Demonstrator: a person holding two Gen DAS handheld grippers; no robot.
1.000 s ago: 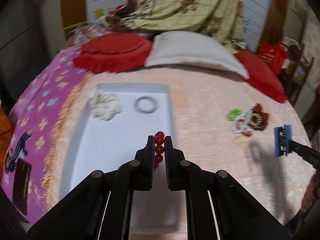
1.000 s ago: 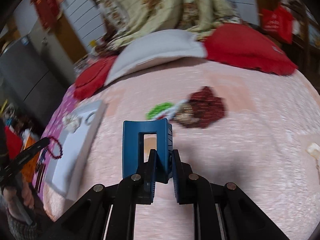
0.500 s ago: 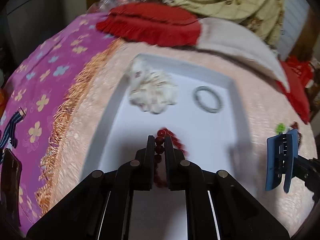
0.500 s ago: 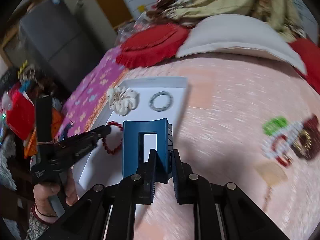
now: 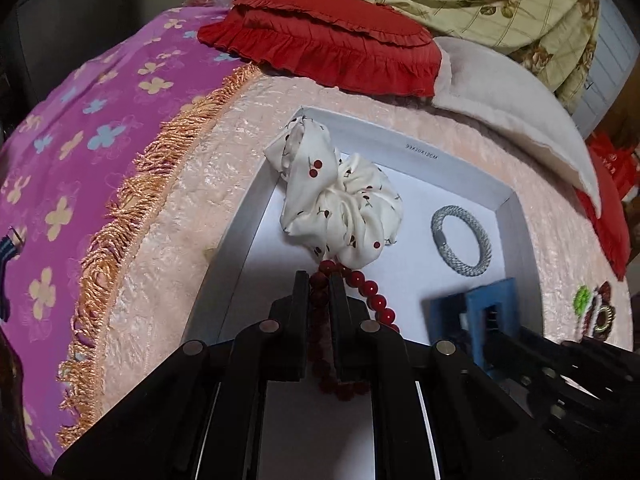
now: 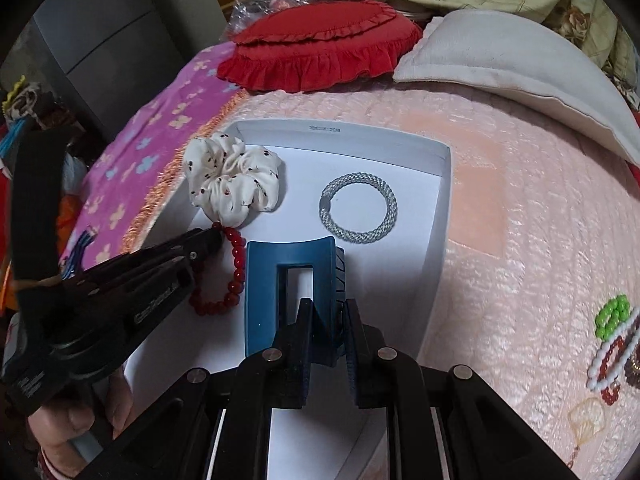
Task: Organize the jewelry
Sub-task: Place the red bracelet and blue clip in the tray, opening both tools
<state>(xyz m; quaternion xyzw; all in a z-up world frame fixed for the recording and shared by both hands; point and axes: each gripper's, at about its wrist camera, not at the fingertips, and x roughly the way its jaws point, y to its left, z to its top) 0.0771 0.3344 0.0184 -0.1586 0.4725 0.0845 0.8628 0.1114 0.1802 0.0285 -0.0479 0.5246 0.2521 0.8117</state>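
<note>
A shallow white tray [image 6: 440, 216] lies on the pink bedspread. In it are a white cherry-print scrunchie [image 6: 232, 184] and a grey braided bracelet [image 6: 358, 208]. My left gripper [image 5: 320, 280] is shut on a red bead bracelet [image 5: 370, 292], whose loop droops onto the tray floor just below the scrunchie [image 5: 340, 208]. My right gripper [image 6: 328, 304] is shut on a blue claw hair clip [image 6: 290, 292], held upright over the tray's middle, right of the red beads [image 6: 236, 276]. The clip [image 5: 488, 312] and the grey bracelet [image 5: 460, 240] also show in the left wrist view.
A pile of bead jewelry [image 6: 612, 344] lies on the bedspread to the right. A red frilled cushion [image 6: 320, 40] and a white pillow [image 6: 512, 68] sit behind the tray. A purple flowered cloth [image 5: 72, 152] hangs at the left. A hand [image 6: 80, 420] holds the left gripper.
Both grippers came over the tray and sank toward it. The right one swung left from the open bedspread with the blue clip; the red beads now touch the tray floor by the scrunchie.
</note>
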